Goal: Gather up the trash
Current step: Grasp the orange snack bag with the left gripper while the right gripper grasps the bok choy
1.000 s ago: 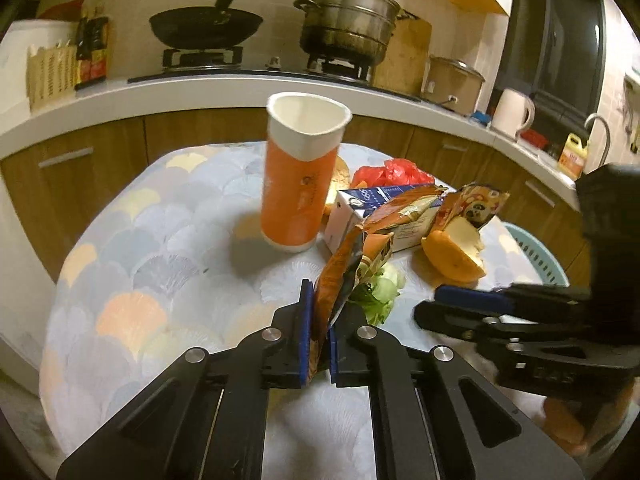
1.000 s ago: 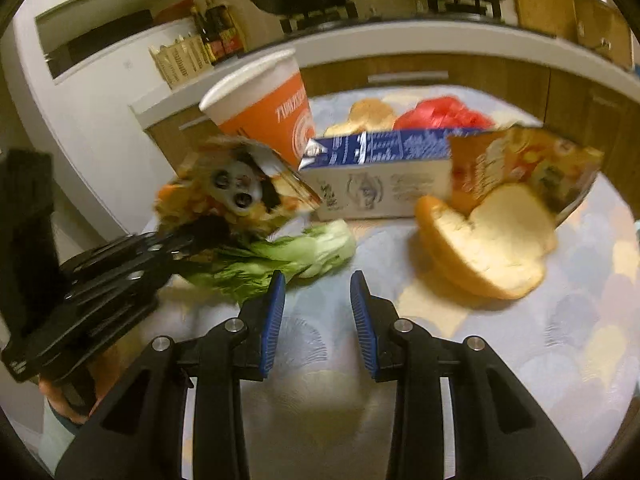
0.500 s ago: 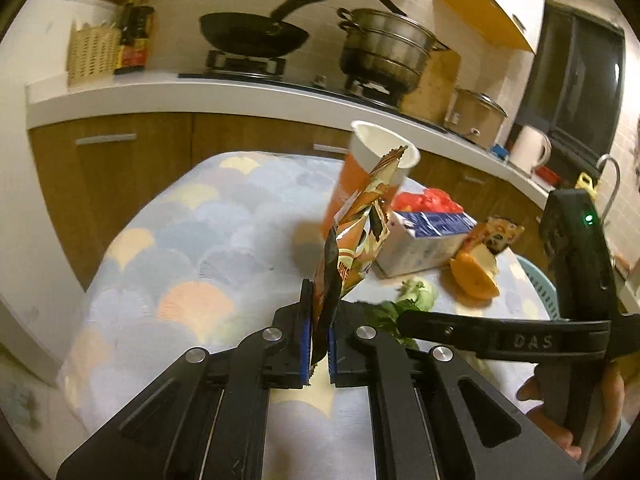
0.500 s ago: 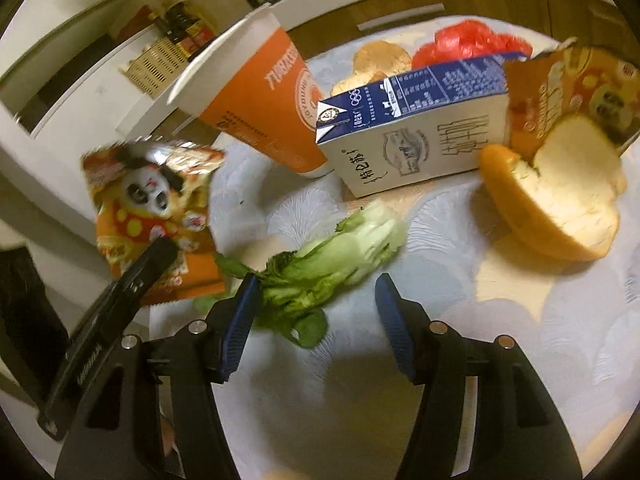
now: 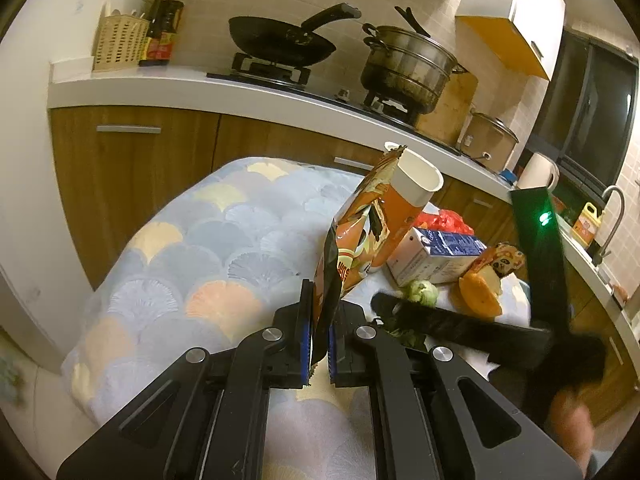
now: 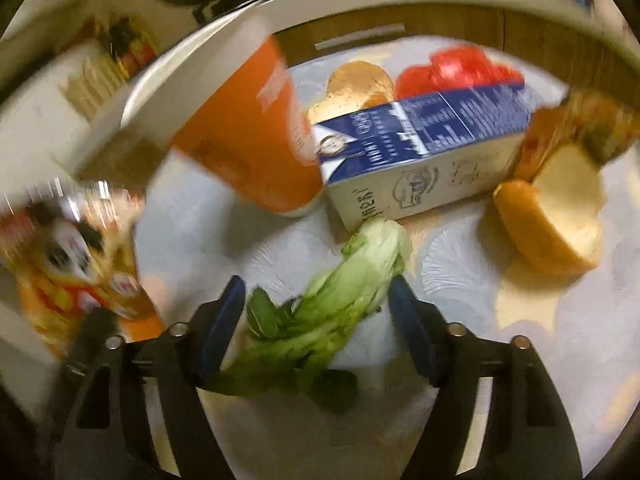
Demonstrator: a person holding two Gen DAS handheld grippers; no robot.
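The left hand-held gripper (image 5: 319, 340) is clamped on an orange snack bag (image 5: 352, 248), held upright at centre frame above the bench (image 5: 192, 248). The right hand-held gripper (image 6: 316, 320) is spread wide around a leafy green (image 6: 332, 300) lying on the bench at lower centre, below a carton (image 6: 420, 168) and cup (image 6: 248, 140).

Milk carton (image 6: 424, 160), mid-table (image 6: 560, 360): blue/white, Chinese chars on side, print too blurred to read. Snack bag (image 5: 360, 240): letters cut off, unreadable. Nothing else legible.
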